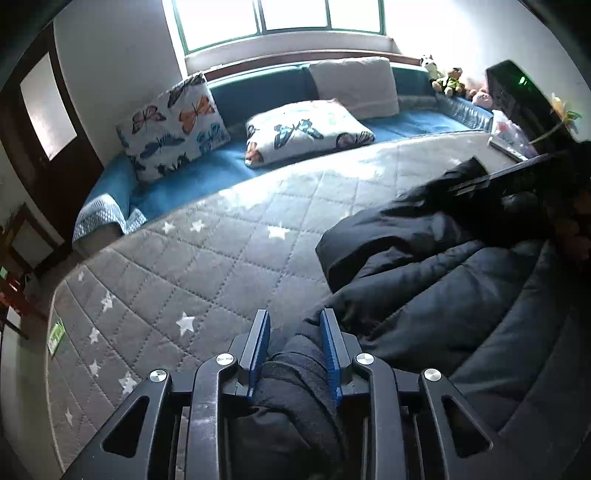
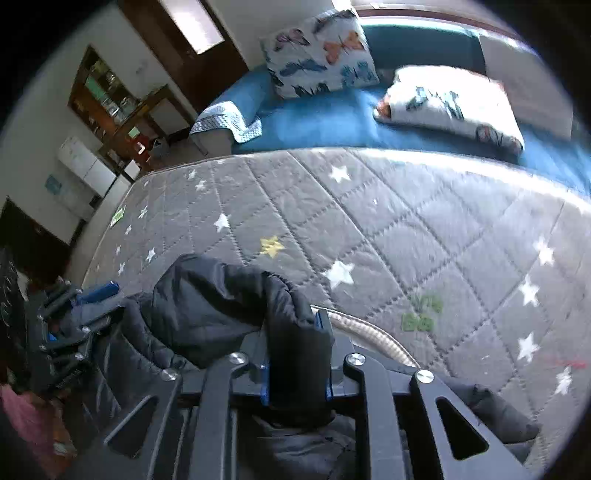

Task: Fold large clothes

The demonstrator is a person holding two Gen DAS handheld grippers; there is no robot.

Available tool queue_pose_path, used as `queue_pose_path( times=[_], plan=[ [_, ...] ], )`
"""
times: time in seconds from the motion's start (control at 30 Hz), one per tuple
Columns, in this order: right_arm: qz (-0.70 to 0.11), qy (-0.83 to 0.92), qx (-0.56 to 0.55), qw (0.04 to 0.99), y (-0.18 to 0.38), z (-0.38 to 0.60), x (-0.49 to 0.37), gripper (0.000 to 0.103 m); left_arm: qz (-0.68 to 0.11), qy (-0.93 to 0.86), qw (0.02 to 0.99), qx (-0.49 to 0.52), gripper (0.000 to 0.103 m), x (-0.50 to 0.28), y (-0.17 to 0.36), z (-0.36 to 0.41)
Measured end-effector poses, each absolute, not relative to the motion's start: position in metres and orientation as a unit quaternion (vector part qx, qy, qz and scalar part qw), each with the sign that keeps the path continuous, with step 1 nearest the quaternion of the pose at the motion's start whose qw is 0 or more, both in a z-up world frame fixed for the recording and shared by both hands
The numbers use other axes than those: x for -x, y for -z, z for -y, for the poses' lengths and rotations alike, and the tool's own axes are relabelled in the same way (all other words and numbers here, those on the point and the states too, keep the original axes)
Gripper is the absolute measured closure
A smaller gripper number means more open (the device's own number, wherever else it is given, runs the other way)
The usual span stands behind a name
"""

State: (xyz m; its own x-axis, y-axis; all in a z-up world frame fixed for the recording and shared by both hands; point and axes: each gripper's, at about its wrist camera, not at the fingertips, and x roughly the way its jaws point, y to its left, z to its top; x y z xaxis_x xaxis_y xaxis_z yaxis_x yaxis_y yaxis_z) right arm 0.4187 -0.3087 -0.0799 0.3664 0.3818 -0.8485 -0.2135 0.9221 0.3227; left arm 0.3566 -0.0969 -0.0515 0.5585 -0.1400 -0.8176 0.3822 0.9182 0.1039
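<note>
**Both claws pinching a dark padded jacket on the star-quilted mattress**

The left claw [image 1: 295, 347] is closed onto a bunched fold of the dark jacket [image 1: 443, 288]; the fabric fills the gap between its two blue pads [image 1: 258, 350] and spills back toward the camera. Beyond that grip, the rest of the jacket lies in puffy folds on the grey mattress [image 1: 207, 266], covering the part of it to the right of the left claw, with one folded lobe raised above the quilted cover.

The right claw [image 2: 295, 354] likewise grips a thick wad of the jacket [image 2: 221, 302], the cloth wedged between its fingers and bulging up over their tips. From there the fabric runs leftward across the mattress [image 2: 406, 229] edge to the other claw [image 2: 74, 306], seen side-on with its blue pad showing. Just right of the right claw, a pale ribbed trim curves along the mattress beside the garment.

Behind the mattress sits a blue sofa [image 1: 406, 123] under a window [image 1: 280, 18]. Two butterfly cushions [image 1: 173, 125] rest on it, one propped up and one lying flat, and a plain pale cushion [image 1: 354, 86] leans on the backrest. Small plush toys [image 1: 448, 81] stand at the sofa's far right end. Left of the sofa is a dark wooden door [image 2: 192, 33], and farther left a wooden shelf unit [image 2: 110, 99].
</note>
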Motion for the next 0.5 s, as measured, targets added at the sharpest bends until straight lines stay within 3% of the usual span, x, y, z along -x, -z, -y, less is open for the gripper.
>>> queue_pose_path(
  times=[0.3,0.5],
  plan=[
    [-0.473,-0.164,-0.065,0.863,-0.004,0.33,-0.379,0.074,-0.445,0.138,0.874,-0.139,0.067,-0.374,0.067,0.084],
    [-0.489,-0.167,-0.027,0.856,-0.014,0.331,-0.336,0.074,-0.444,0.134,0.875,-0.14,0.065,-0.371,0.063,0.083]
  ],
)
